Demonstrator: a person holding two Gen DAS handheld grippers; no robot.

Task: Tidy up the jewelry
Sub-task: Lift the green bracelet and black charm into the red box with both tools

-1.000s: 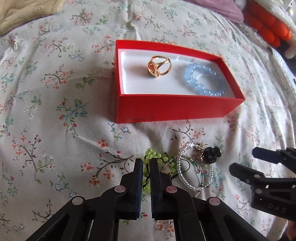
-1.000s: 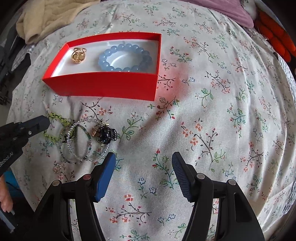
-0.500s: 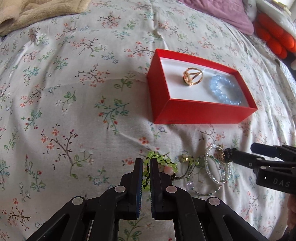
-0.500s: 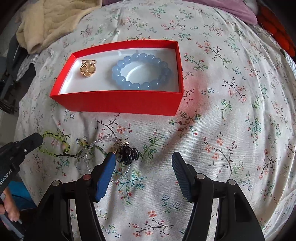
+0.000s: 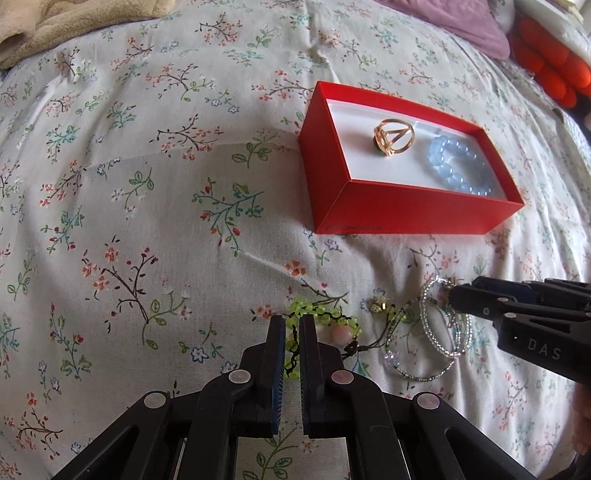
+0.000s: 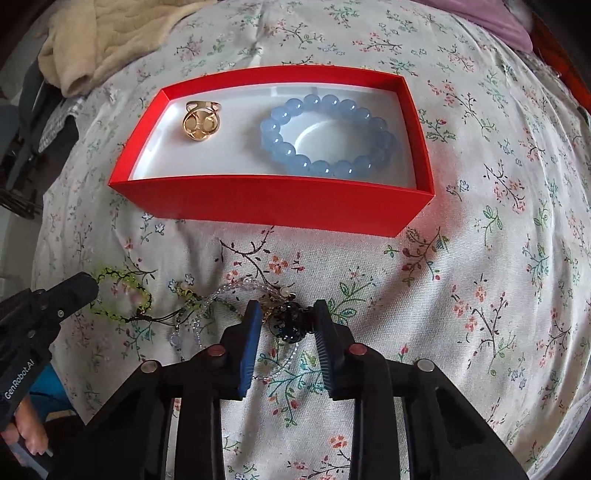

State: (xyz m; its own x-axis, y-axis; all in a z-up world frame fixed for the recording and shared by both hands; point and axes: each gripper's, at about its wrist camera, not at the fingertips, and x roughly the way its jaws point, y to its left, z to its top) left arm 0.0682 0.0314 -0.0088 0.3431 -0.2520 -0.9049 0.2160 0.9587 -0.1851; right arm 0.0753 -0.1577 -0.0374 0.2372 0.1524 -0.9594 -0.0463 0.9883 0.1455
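Note:
A red box point(image 5: 406, 210) point(image 6: 258, 199) on the flowered bedspread holds a gold ring point(image 5: 393, 138) point(image 6: 199, 123) and a blue bead bracelet point(image 5: 458, 166) point(image 6: 325, 136). In front of it lies a tangle: a green bead bracelet point(image 5: 321, 317) point(image 6: 122, 295), clear bead bracelets point(image 5: 443, 332) point(image 6: 221, 295) and a black bead ornament point(image 6: 291, 325). My left gripper point(image 5: 291, 323) point(image 6: 88, 284) is shut on the green bracelet's cord. My right gripper point(image 6: 286, 308) point(image 5: 458, 295) points down over the tangle. Its jaws are closing with the black ornament between them, and a small gap shows at each pad.
A beige blanket point(image 5: 55, 22) point(image 6: 92, 37) lies at the far left. A purple cloth point(image 5: 461, 29) and orange cushions point(image 5: 546, 62) are at the far right. A person's hand point(image 6: 26, 432) shows at the lower left edge.
My left gripper has drawn the green bracelet leftward, stretching the tangle out. My right gripper has come over the black ornament and its jaws have narrowed around it.

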